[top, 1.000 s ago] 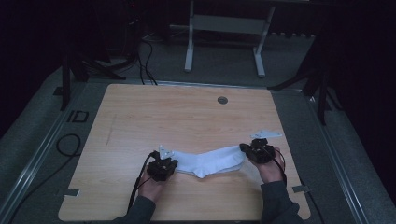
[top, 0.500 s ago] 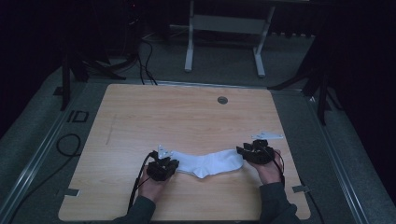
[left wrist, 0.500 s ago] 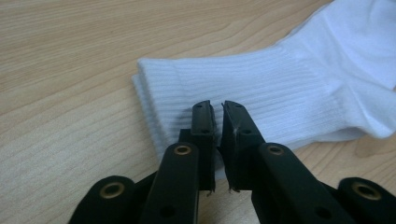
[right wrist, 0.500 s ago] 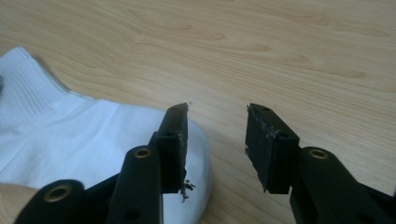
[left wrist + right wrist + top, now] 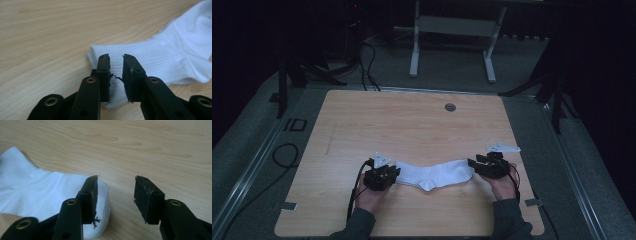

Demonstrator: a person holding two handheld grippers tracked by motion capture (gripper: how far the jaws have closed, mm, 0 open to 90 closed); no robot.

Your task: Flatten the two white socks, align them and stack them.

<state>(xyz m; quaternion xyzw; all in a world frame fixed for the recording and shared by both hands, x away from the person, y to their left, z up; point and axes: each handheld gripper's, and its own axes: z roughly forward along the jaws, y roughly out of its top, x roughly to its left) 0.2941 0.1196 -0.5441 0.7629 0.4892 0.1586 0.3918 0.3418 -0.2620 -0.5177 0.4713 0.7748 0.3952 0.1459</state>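
The white sock (image 5: pixel 434 175) lies flat, low and centre in the high view, on the pale wooden table (image 5: pixel 412 125); soft, light ribbed knit, probably best pinched at cuff or toe. The left gripper (image 5: pixel 116 66) and right gripper (image 5: pixel 116 192) have just been opening, both released, the cuff under the left's gap.

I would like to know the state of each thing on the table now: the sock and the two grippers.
white sock: lying flat on the table, stretched between the grippers, no longer pinched.
left gripper: open, jaws have just been opening, a narrow gap, above the ribbed cuff.
right gripper: open, jaws have just been opening, a wide gap, at the toe end; one jaw over the sock, the other over bare wood.
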